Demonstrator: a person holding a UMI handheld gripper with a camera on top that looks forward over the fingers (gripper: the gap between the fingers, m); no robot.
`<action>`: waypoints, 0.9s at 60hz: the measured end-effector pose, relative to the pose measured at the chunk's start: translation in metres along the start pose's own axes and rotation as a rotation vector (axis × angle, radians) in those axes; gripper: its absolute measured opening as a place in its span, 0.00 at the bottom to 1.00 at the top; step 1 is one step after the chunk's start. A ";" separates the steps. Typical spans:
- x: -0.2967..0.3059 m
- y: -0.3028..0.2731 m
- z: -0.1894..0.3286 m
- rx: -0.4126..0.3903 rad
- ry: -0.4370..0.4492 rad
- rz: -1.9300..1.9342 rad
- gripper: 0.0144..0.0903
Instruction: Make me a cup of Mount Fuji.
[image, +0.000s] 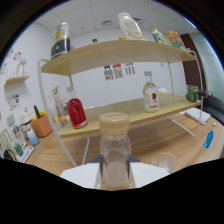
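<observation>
Two shelves of a wooden rack (120, 50) face you, stocked with bottles. Far at nine o'clock an orange pot (42, 126) sits on the tabletop (165, 140). On the lower shelf, at about ten o'clock from your tool, stands a red bottle (76, 112). Dead ahead at twelve o'clock, a clear bottle with a tan cap (114, 150) rises upright between the tool's white fingers (77, 177); whether they press on it or stand apart you cannot tell. At one o'clock a clear glass (163, 161) rests on the tabletop, and beyond it a labelled bottle (150, 95) on the lower shelf. A blue pen-like item (208, 139) lies at three o'clock.
</observation>
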 end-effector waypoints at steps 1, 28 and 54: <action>0.000 0.004 0.002 -0.009 0.005 -0.012 0.30; -0.006 0.062 0.016 -0.114 -0.012 -0.173 0.34; -0.007 0.048 -0.033 -0.136 -0.030 -0.199 0.94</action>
